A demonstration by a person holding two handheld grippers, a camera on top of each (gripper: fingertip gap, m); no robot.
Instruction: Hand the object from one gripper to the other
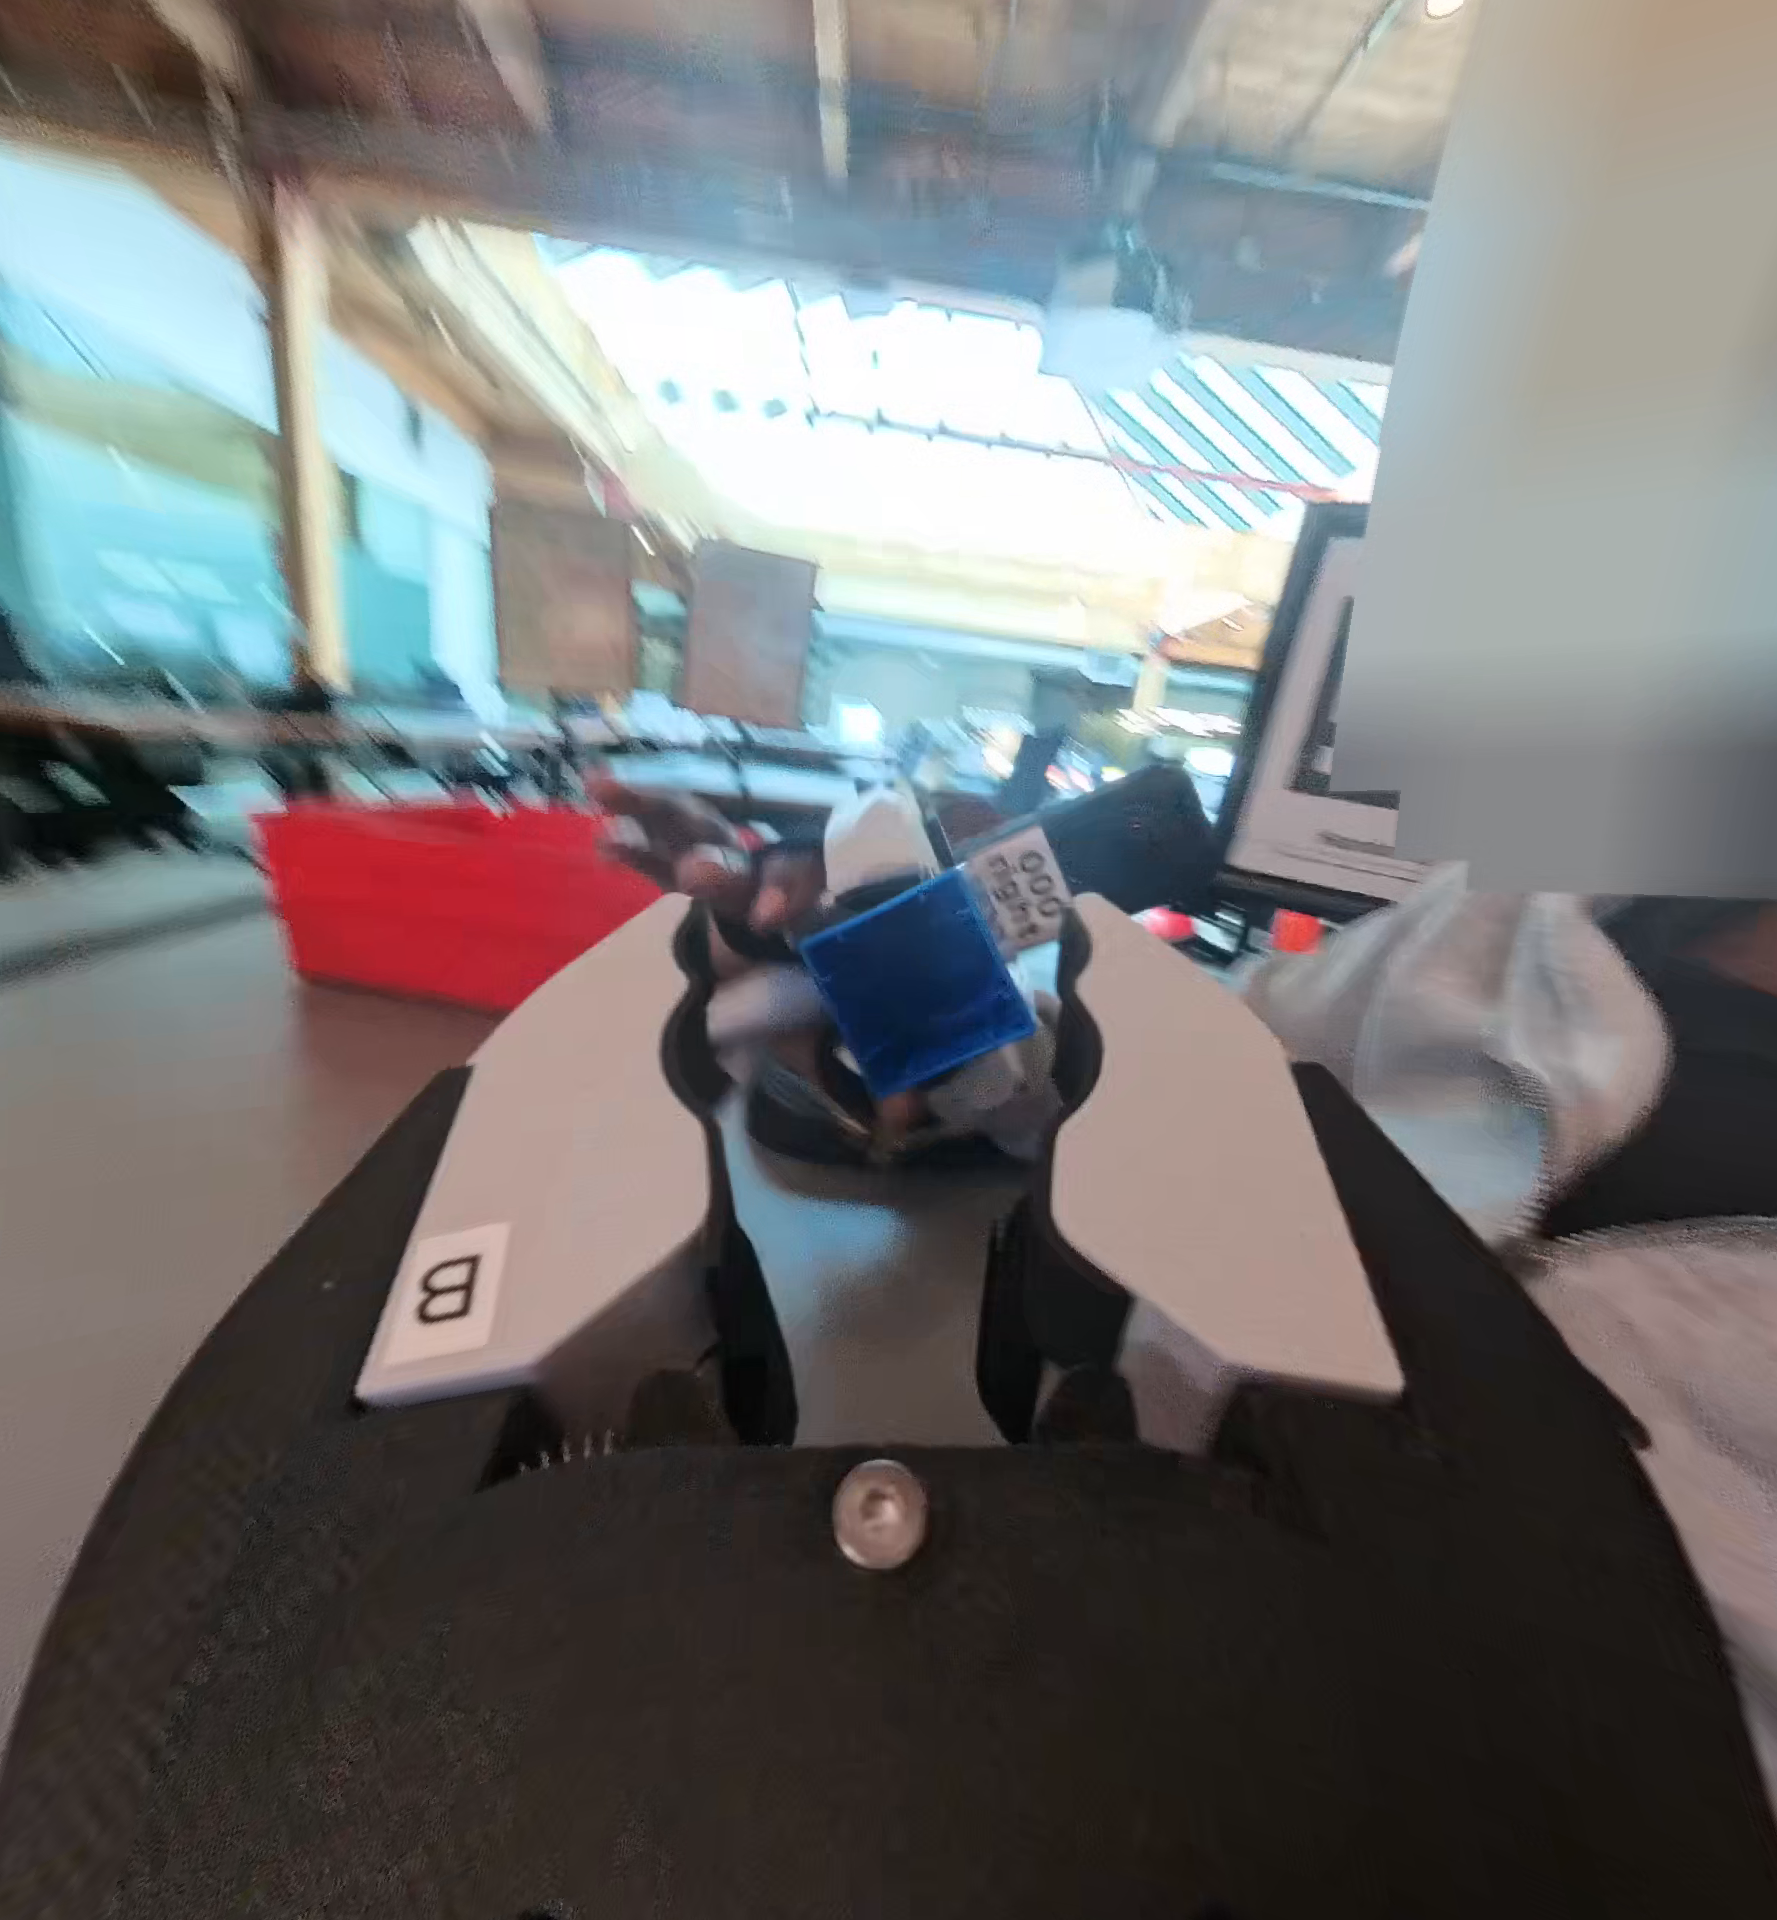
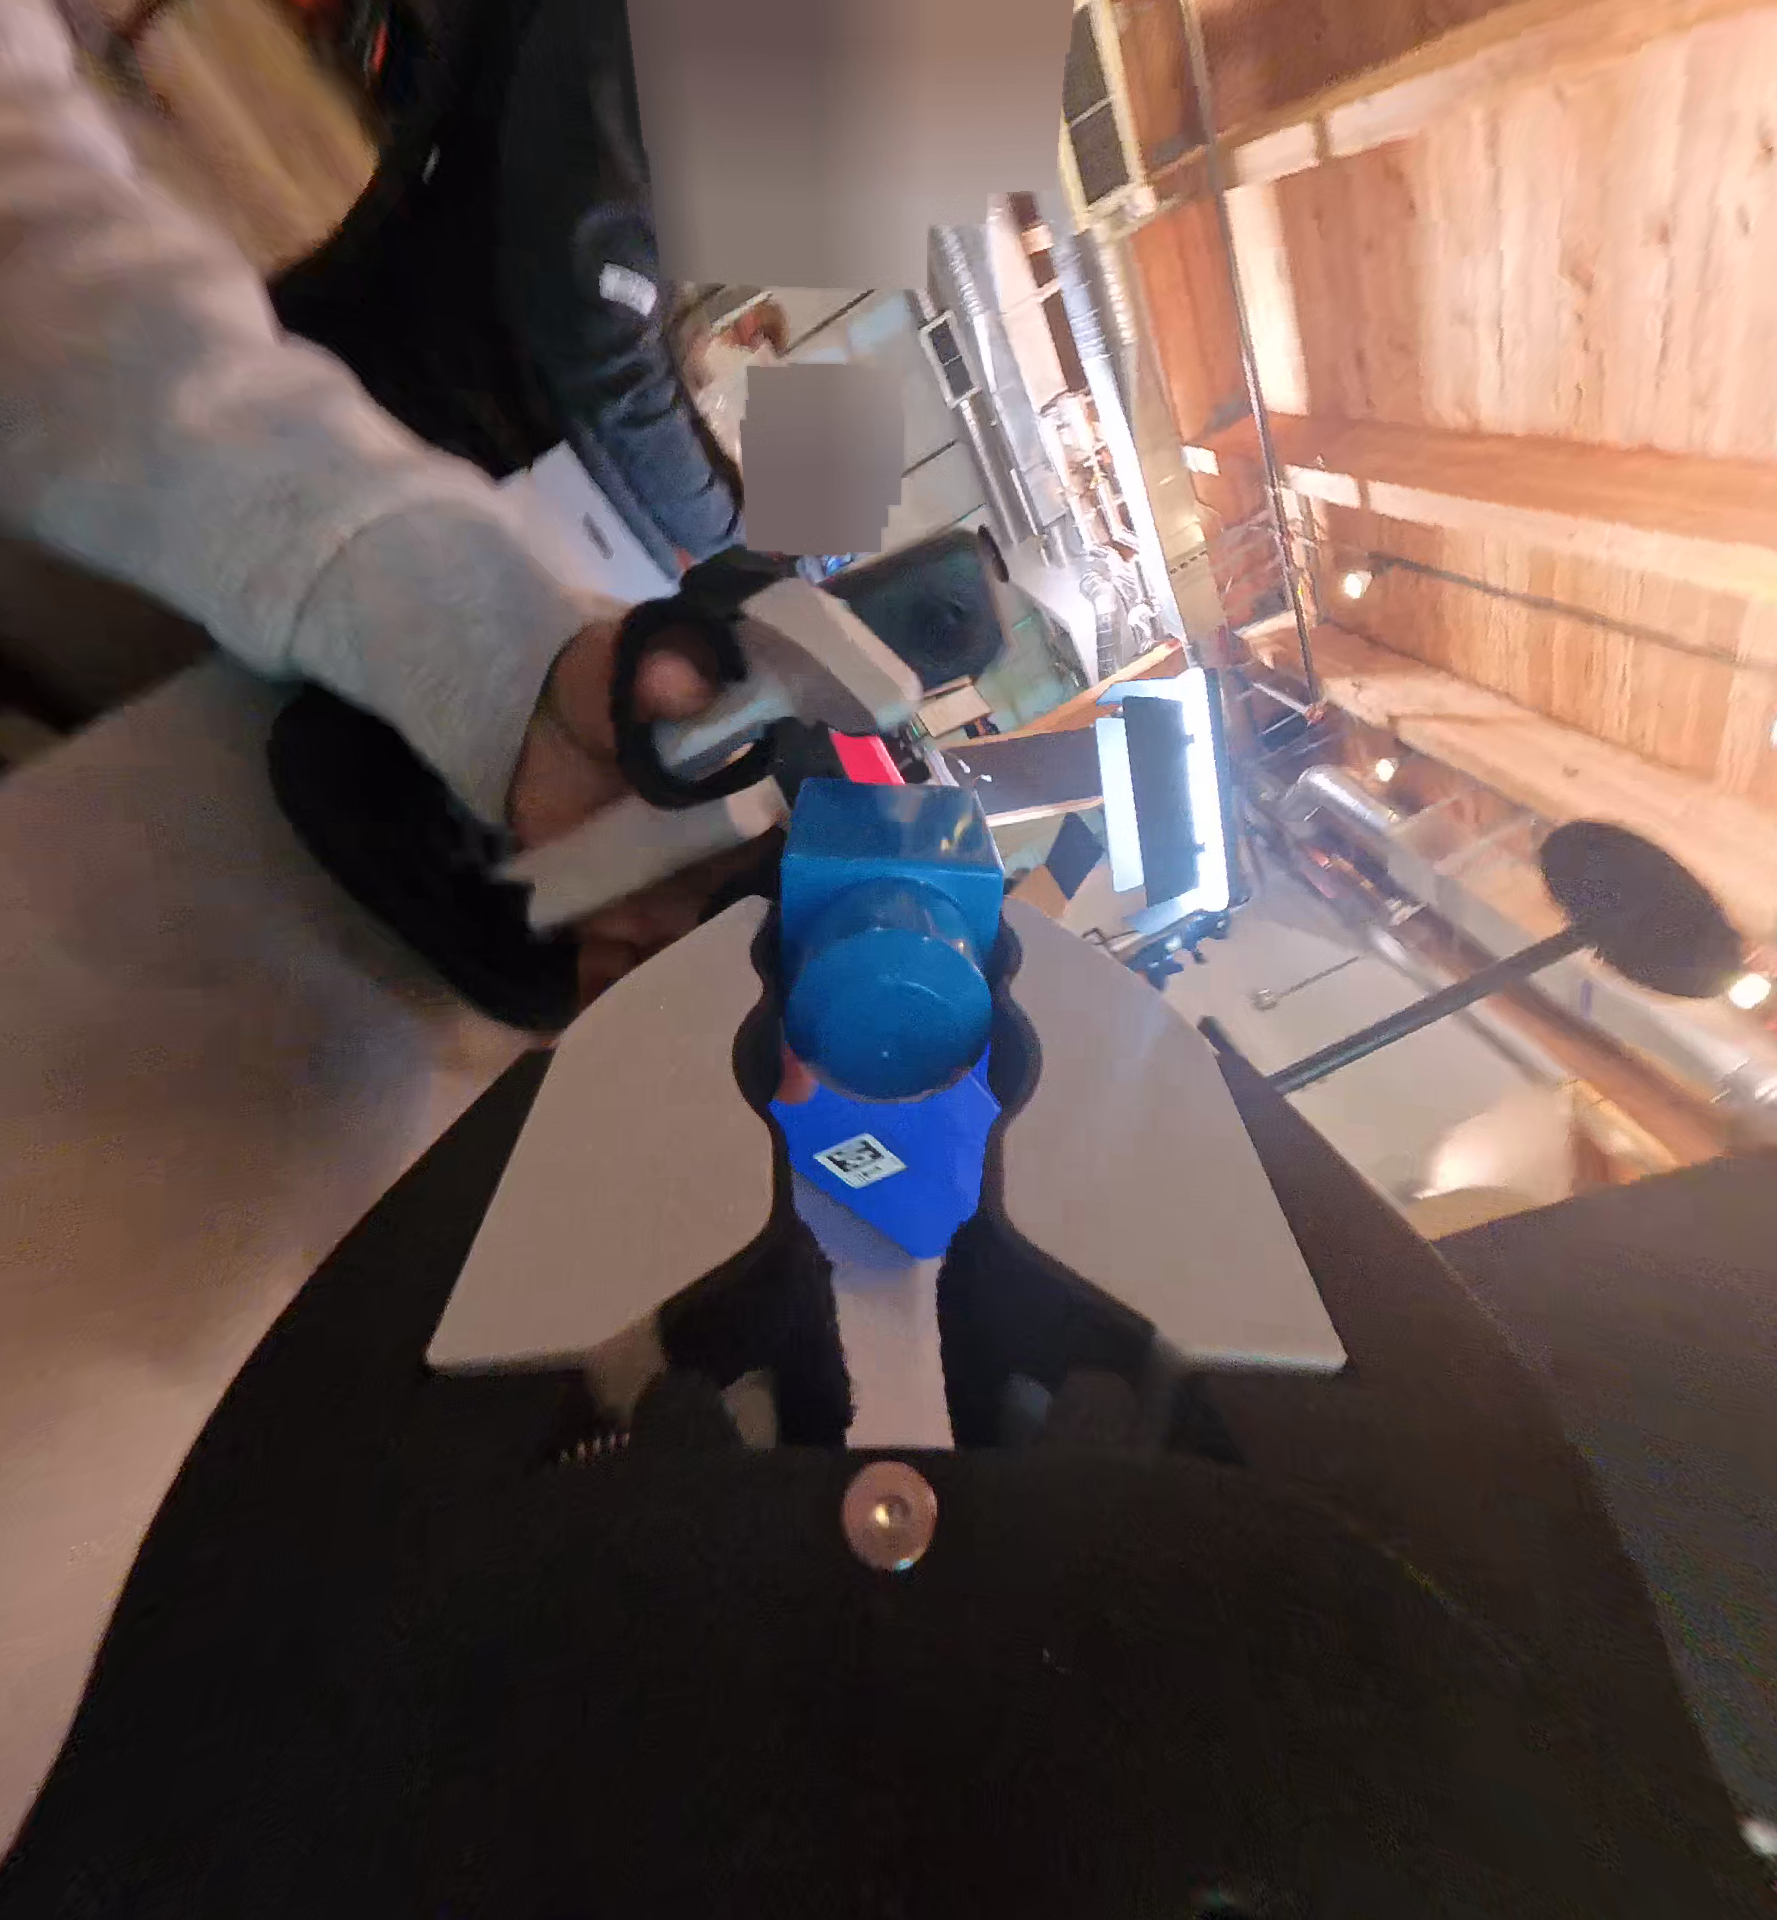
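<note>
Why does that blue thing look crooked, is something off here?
The blue object sits tilted between the open left gripper's fingers, not square to them. That is because the right gripper holds it clamped at an angle. The blur in both views hides finer detail. Nothing looks spilled or broken.

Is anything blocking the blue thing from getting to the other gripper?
Nothing visible does. The right gripper is shut on the blue object. In the left wrist view, the blue object sits just ahead of the open left gripper, with only open air between.
</note>
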